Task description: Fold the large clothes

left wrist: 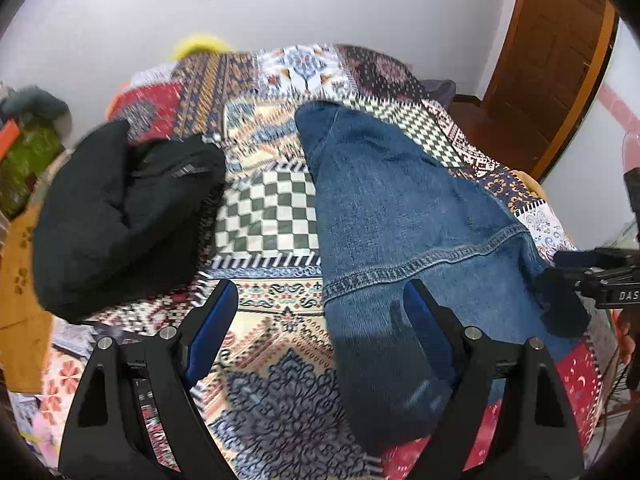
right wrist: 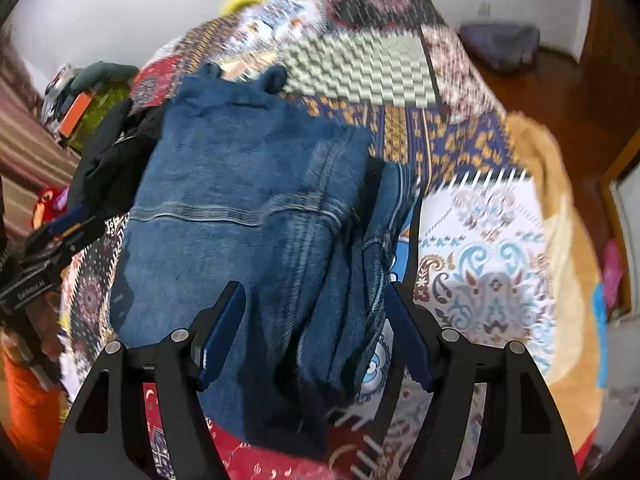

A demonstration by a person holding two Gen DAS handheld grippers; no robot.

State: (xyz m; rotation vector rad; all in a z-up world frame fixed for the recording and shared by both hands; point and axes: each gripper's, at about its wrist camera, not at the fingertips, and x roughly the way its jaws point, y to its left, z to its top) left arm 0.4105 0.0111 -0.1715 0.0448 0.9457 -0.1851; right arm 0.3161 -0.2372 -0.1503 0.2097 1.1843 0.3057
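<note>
Lying lengthwise on a patchwork bedspread (left wrist: 280, 208), blue jeans (left wrist: 400, 216) are shown in both wrist views. In the left wrist view the denim runs from about twelve o'clock down to five o'clock, and a stitched seam crosses it near the centre right. The left gripper (left wrist: 320, 300) is seen with its jaws spread wide; only the bedspread and the left edge of the jeans lie in the gap, and nothing is pinched. Its right finger stands over the denim, its left finger over the patterned cloth. A black garment (left wrist: 120, 216) is heaped at nine o'clock, apart from the jeans, with checked patches of the bedspread between them. A wooden door (left wrist: 556, 60) is seen at two o'clock, against a pale wall (left wrist: 320, 8).

In the right wrist view the right gripper (right wrist: 316, 300) is seen with its jaws moderately apart. Bunched folds of the jeans (right wrist: 248, 184) fill the gap between the blue pads, which do not appear to press on the cloth. The denim extends from the jaws toward eleven o'clock. The left gripper (right wrist: 60, 232) appears at nine o'clock, blurred, beside the jeans' edge. A tan cloth (right wrist: 560, 240) is seen along the bed's edge at three o'clock. Both views are softened by motion blur.
</note>
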